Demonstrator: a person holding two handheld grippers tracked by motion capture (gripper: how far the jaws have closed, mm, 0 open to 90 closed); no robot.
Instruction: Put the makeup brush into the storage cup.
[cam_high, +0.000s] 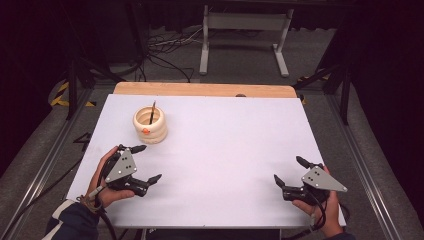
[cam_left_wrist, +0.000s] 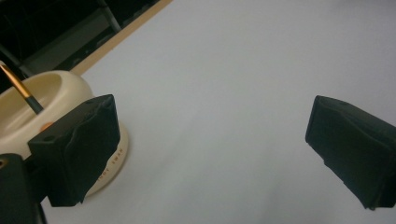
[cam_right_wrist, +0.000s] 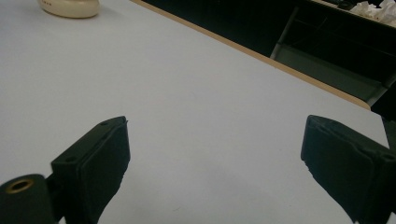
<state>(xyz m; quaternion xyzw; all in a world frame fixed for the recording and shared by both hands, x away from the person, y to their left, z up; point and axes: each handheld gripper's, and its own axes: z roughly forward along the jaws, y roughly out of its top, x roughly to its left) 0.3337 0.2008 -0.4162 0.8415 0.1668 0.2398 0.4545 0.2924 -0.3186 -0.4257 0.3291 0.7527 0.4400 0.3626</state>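
Note:
A cream ribbed holder (cam_high: 150, 125) stands on the white table (cam_high: 220, 150) at the back left, with a thin brush (cam_high: 152, 112) leaning inside it. My left gripper (cam_high: 148, 163) rests open just in front of the holder, nothing between its jaws. In the left gripper view the holder (cam_left_wrist: 28, 112) sits behind the left jaw and the brush (cam_left_wrist: 21, 88) pokes out of it. My right gripper (cam_high: 290, 171) lies open near the front right corner, empty. The holder's base (cam_right_wrist: 70, 7) shows far off in the right gripper view.
A wooden strip (cam_high: 205, 90) runs along the table's far edge. Behind it are a white metal stand (cam_high: 245, 35) and loose cables (cam_high: 165, 50) on the floor. Dark rails flank both table sides.

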